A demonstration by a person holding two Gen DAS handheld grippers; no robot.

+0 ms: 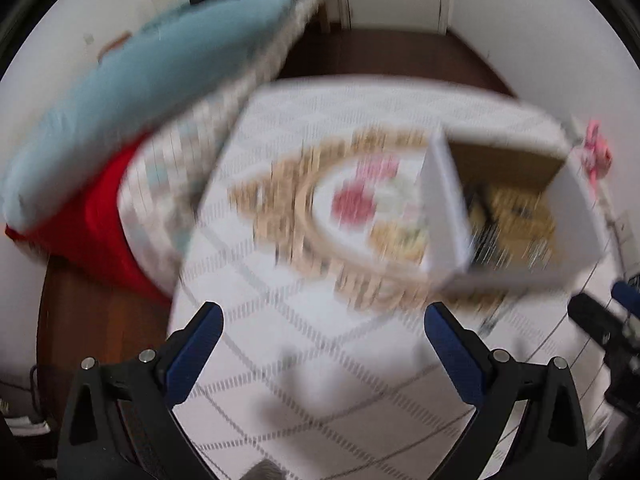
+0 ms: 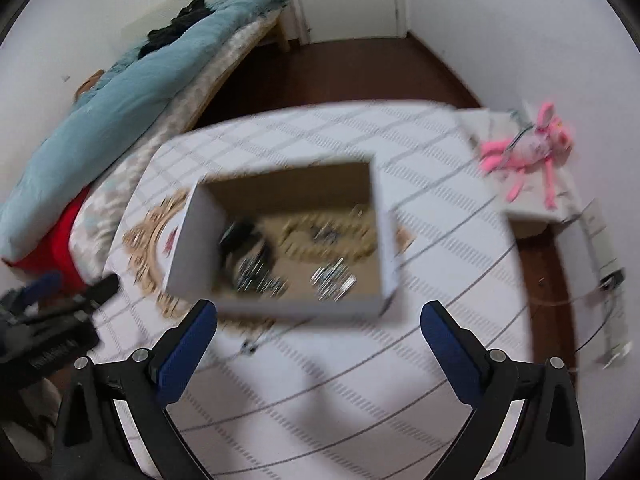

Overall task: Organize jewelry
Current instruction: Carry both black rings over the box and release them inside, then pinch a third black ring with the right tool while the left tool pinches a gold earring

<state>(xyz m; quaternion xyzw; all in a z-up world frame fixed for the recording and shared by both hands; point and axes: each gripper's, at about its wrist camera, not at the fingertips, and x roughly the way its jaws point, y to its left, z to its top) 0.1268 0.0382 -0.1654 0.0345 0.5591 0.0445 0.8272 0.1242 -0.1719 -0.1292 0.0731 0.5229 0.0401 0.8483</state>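
Observation:
A white open box (image 2: 280, 306) with a brown inside stands on the white patterned table (image 2: 360, 380). Blurred jewelry lies in it: silver pieces (image 2: 332, 278), a dark bundle (image 2: 244, 240) and a gold ornate piece (image 2: 328, 236). The box also shows in the left wrist view (image 1: 444, 216), at the right. A gold ornate tray with a floral centre (image 1: 320, 216) lies left of the box, partly under it. My left gripper (image 1: 324, 320) is open and empty above the table. My right gripper (image 2: 318, 316) is open and empty, just in front of the box. Both views are blurred.
A bed with a light blue duvet (image 2: 120, 92) and a red cloth (image 2: 56, 244) runs along the left. A pink plush toy (image 2: 528, 148) lies on a small white stand at the right. Dark wooden floor (image 2: 360, 72) and a white door lie beyond.

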